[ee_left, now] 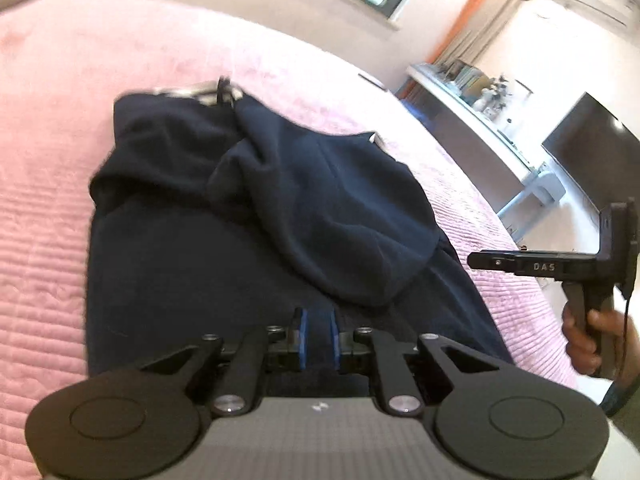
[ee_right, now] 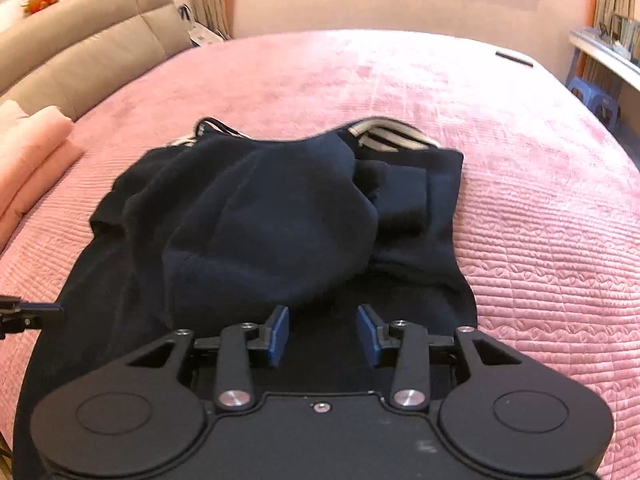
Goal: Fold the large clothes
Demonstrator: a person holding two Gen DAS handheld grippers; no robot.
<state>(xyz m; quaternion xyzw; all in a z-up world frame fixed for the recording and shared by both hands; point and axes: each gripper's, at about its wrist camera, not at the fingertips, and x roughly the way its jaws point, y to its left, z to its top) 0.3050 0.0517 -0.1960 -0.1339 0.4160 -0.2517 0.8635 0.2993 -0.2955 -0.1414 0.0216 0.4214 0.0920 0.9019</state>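
A dark navy fleece garment (ee_right: pixel 264 216) lies bunched mid-bed on the pink quilted bedspread (ee_right: pixel 540 220). At six o'clock the left gripper (ee_left: pixel 316 338) shows a narrow gap, the right gripper (ee_right: pixel 323 336) stands wider; neither pinches cloth

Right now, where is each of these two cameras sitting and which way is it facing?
Left wrist: on the left gripper, looking forward and down over the navy garment on the pink bed; its narrowly parted fingers, the right gripper and a hand show.
Right wrist: on the right gripper, facing the garment, headboard and window wall; its open fingers and the left gripper's tip show.
Shared: garment, bed, each other's gripper.
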